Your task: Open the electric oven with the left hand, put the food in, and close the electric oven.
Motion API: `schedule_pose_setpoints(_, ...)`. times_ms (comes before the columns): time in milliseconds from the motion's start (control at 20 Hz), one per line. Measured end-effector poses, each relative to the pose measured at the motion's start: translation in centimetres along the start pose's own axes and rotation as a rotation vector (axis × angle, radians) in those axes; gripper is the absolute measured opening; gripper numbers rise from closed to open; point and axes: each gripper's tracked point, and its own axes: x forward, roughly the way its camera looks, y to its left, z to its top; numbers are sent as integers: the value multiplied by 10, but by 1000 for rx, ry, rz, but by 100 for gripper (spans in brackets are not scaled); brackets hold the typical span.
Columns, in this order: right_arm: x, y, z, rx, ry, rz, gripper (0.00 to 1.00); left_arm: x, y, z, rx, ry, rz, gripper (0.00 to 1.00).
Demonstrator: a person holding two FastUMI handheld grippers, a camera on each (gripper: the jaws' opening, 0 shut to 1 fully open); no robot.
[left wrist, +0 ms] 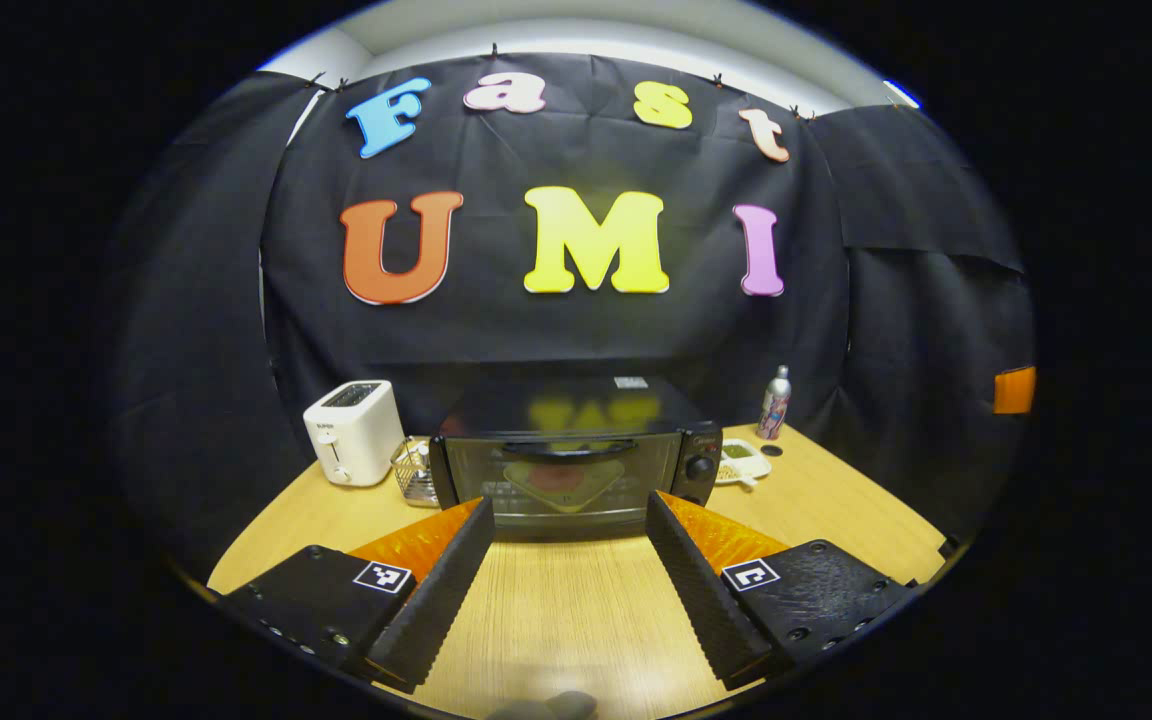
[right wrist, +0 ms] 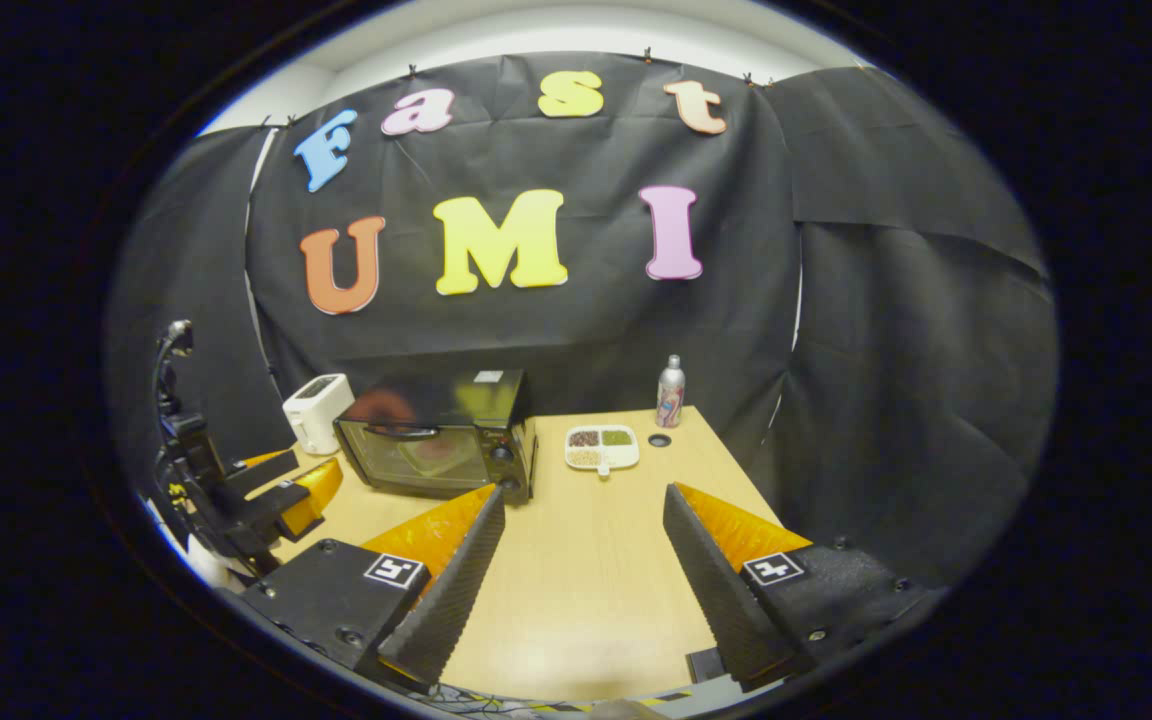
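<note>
A black electric oven [left wrist: 576,465] stands on the wooden table with its glass door closed and a dark handle [left wrist: 568,450] across the top. My left gripper [left wrist: 569,512] is open, a short way in front of the door, with nothing between its fingers. In the right gripper view the oven [right wrist: 441,440] sits at the left. A white divided plate of food [right wrist: 601,449] lies to the right of it. My right gripper [right wrist: 584,504] is open and empty, over the table short of the plate. The left gripper [right wrist: 286,490] shows at far left.
A white toaster [left wrist: 353,431] stands left of the oven, with a small wire basket [left wrist: 415,472] between them. A spray bottle [right wrist: 670,392] and a small dark lid [right wrist: 659,440] are at the back right. The food plate [left wrist: 744,462] peeks out right of the oven.
</note>
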Motion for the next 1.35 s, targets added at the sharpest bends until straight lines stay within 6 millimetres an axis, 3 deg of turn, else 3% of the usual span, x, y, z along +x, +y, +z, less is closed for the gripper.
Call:
schedule_pose_setpoints(200,-32,-4,26,-23,-98,7,96,-70,8,56,-8,-107,24,96)
schedule_pose_setpoints(350,-57,-10,39,-11,-151,42,100,-124,7,86,-9,-175,64,95)
schedule_pose_setpoints(500,-76,-22,40,-18,-172,84,96,-172,-2,104,-31,-223,112,95)
schedule_pose_setpoints(550,-83,-28,39,-20,-177,90,100,-186,-7,108,-28,-231,126,95)
schedule_pose_setpoints(650,-98,-40,39,-16,-195,100,96,-211,-20,107,-23,-231,145,95)
schedule_pose_setpoints(1000,-141,-71,21,-4,-225,113,96,-270,-63,97,-12,-213,162,95)
schedule_pose_setpoints(1200,-164,-81,18,-20,-253,116,96,-287,-75,97,2,-215,167,95)
schedule_pose_setpoints(1300,-167,-83,18,-20,-262,119,100,-293,-78,96,-2,-212,169,95)
schedule_pose_setpoints(1350,-169,-84,18,-21,-265,119,96,-295,-81,97,-4,-211,168,95)
